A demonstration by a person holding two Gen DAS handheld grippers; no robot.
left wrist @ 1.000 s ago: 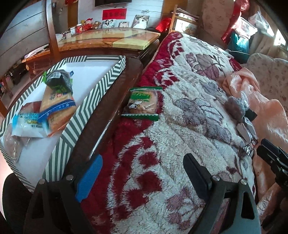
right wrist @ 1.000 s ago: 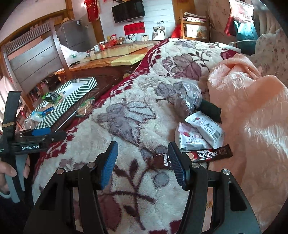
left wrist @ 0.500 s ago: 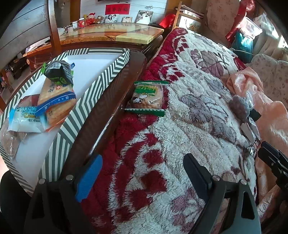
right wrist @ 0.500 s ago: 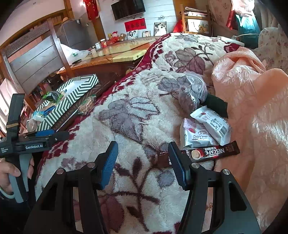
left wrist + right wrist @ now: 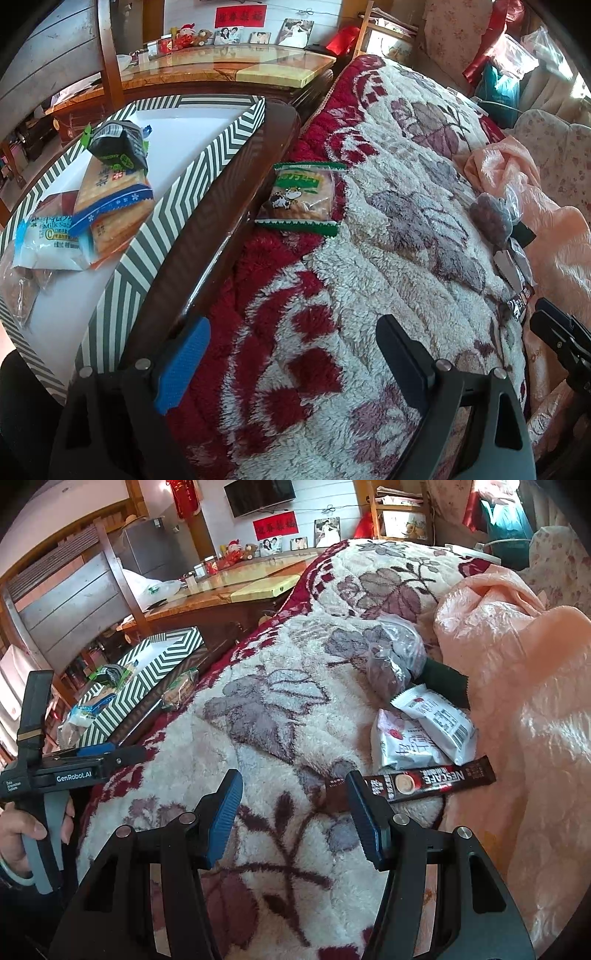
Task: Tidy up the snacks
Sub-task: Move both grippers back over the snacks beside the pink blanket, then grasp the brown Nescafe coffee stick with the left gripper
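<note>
The left gripper [image 5: 288,365] holds its fingers wide apart over the blanket [image 5: 388,280] with nothing between them; beyond them a biscuit packet [image 5: 300,198] lies at the blanket's left edge, just beside the striped box [image 5: 207,177], which holds several snack packets [image 5: 110,199]. The right gripper [image 5: 295,816] has its fingers partly open and empty; its right finger [image 5: 364,818] overlaps the end of a coffee stick [image 5: 436,778], whether touching cannot be told; two white packets [image 5: 424,734] lie just beyond.
</note>
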